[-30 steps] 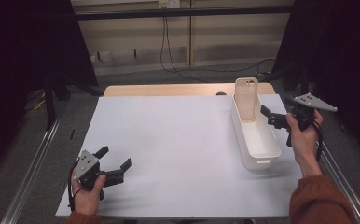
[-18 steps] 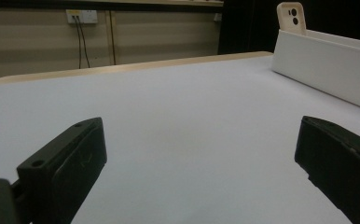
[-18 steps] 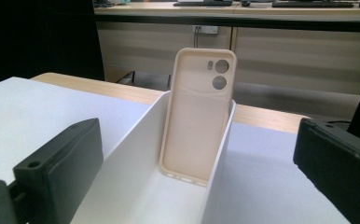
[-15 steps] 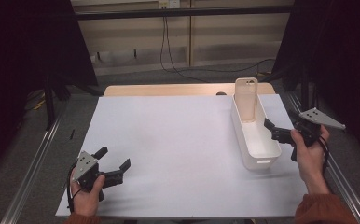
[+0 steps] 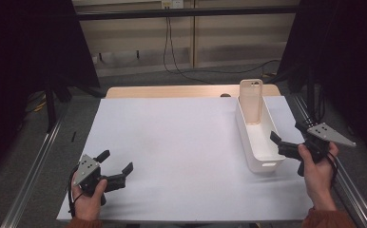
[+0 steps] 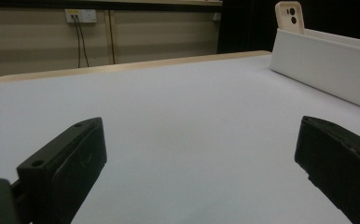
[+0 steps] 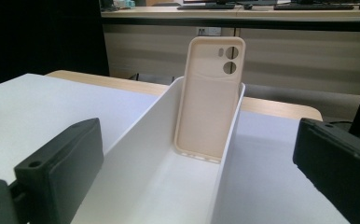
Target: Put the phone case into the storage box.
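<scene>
We see the long white plastic bin (image 5: 257,137) running away from us at the table's right, the beige phone case (image 7: 211,100) upright against its far end, straight ahead of our wide-open, empty right gripper (image 5: 288,137); the left gripper (image 5: 116,166), also open and empty, sits well apart

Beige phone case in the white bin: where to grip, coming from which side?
Take the beige soft phone case by its top end, the one with the camera holes, which stands clear above the rim of the long white plastic bin. It leans upright against the bin's far end wall, so probably come from above, jaws across its thin faces. The right tool, open near the bin's near end, is closest.
</scene>
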Demonstrator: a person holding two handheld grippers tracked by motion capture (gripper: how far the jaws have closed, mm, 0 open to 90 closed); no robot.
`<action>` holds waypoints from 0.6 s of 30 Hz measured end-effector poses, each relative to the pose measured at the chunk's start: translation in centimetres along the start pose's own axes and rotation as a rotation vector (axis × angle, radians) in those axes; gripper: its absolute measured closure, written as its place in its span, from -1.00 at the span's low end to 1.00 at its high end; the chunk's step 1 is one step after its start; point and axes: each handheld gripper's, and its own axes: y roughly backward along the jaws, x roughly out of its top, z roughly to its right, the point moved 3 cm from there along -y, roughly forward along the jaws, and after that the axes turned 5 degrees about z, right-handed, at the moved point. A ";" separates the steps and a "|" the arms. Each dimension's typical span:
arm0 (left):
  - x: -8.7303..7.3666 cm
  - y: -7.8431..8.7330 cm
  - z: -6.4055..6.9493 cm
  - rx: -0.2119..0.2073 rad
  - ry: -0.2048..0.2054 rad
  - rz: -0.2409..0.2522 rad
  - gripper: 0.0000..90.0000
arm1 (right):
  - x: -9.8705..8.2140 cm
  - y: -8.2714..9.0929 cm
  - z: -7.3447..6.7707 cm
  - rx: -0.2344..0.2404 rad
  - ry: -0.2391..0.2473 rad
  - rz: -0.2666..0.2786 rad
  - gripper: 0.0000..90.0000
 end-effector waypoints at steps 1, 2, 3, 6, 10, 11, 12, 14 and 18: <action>0.0 0.0 0.0 -0.001 0.002 0.002 -0.95 | -0.1 0.2 -0.1 -0.001 -0.001 -0.001 -0.96; 0.0 0.0 0.0 -0.001 0.002 0.002 -0.95 | -0.3 0.4 -0.1 -0.003 -0.005 0.002 -0.96; 0.0 0.1 0.0 -0.002 -0.001 0.000 -0.95 | -0.4 0.6 -0.2 -0.003 -0.002 0.004 -0.96; -0.1 0.1 0.0 -0.003 -0.002 -0.001 -0.95 | -0.7 1.3 -0.5 -0.006 0.003 0.003 -0.96; -0.1 0.2 0.1 -0.003 -0.001 0.000 -0.95 | -1.2 2.3 -1.0 -0.006 -0.007 0.019 -0.96; -0.1 0.2 0.1 -0.004 -0.003 -0.001 -0.95 | -1.3 2.5 -1.1 -0.003 -0.008 0.020 -0.96; -0.1 0.2 0.2 -0.005 -0.001 0.001 -0.95 | -1.5 2.7 -1.3 -0.004 -0.006 0.020 -0.96; -0.1 0.2 0.2 -0.003 -0.002 -0.001 -0.95 | -1.8 3.2 -1.5 -0.005 -0.007 0.016 -0.96; -0.1 0.2 0.3 -0.005 0.002 0.002 -0.95 | -2.7 4.2 -1.7 -0.024 -0.007 0.015 -0.96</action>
